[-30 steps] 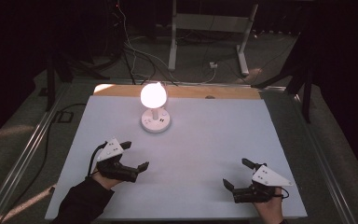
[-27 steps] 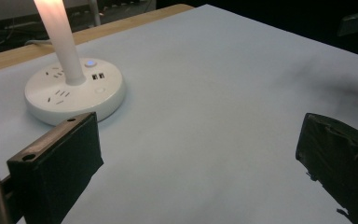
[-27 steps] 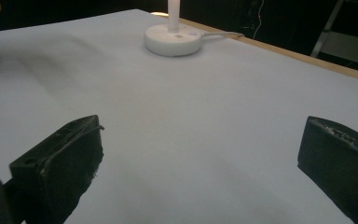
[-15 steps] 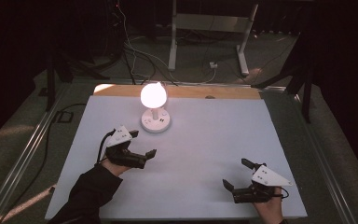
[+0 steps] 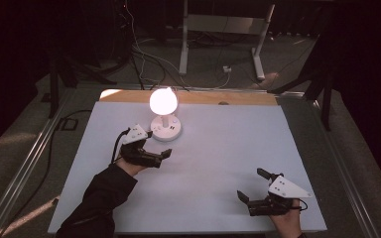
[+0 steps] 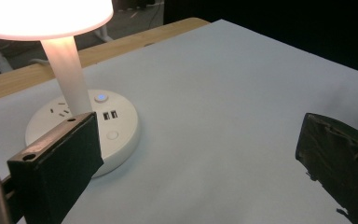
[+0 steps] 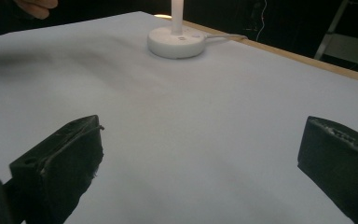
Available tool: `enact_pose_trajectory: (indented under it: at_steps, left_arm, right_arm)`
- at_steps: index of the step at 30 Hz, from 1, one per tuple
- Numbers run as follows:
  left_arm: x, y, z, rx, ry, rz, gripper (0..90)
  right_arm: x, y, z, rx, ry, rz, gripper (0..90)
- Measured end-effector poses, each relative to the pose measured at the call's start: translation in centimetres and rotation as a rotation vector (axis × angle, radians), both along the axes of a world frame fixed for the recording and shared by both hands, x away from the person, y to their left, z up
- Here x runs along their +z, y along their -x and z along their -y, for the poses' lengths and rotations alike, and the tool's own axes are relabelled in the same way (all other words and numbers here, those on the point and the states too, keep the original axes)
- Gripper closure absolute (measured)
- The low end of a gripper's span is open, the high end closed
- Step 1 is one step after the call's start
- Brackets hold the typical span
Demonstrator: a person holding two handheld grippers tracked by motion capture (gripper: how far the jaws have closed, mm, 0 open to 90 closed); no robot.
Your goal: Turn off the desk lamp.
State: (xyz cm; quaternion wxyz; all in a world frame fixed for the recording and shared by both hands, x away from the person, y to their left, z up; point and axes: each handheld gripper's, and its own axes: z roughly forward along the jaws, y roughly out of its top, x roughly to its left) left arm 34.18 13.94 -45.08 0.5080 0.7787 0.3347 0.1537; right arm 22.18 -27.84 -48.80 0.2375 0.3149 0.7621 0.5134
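A small lit lamp with a glowing round shade point(image 5: 162, 100) stands on a white round base point(image 5: 166, 130) toward the back of the white table point(image 5: 228, 144). My left gripper point(image 5: 159, 145) is open and empty, just in front of and left of that base. In the left gripper view the base point(image 6: 116, 140) lies close ahead, with a blue-lit button point(image 6: 101, 97), two USB ports point(image 6: 110, 115) and the stem point(image 6: 67, 70); the left gripper point(image 6: 198, 163) has its jaws wide apart. My right gripper point(image 5: 252, 185) rests open near the front right edge, and the base point(image 7: 177, 44) is far ahead of it point(image 7: 200, 163).
A wooden strip point(image 5: 203, 97) runs along the table's back edge. Behind it the floor is dark, with cables point(image 5: 139, 54) and a metal stand point(image 5: 218, 29). A cord point(image 7: 223, 37) leads from the lamp base to the back. Bare white sheet lies between the two grippers.
My left gripper has moved forward and to the right, up to the lamp base. The right gripper has stayed where it was.
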Motion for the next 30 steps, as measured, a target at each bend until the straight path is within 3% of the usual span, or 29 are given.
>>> enact_pose_trajectory:
  at_steps: [12,19,25,30]
  left_arm:
    - [-0.8,-2.4,0.8,0.036,0.002,-0.019,2.1]
    - [-1.0,-3.6,1.0,0.057,0.017,-0.026,7.5]
    - [-1.3,-4.5,1.1,0.091,0.015,-0.026,17.8]
    - [-1.8,-5.2,1.1,0.134,0.001,-0.019,32.8]
  right_arm:
    - [0.0,0.0,0.0,0.008,-0.011,0.0,0.0]
    - [0.0,0.0,0.0,0.008,-0.007,-0.005,0.0]
    - [0.0,0.0,0.0,0.011,-0.006,-0.004,0.0]
    - [0.0,0.0,0.0,0.012,-0.008,-0.007,0.0]
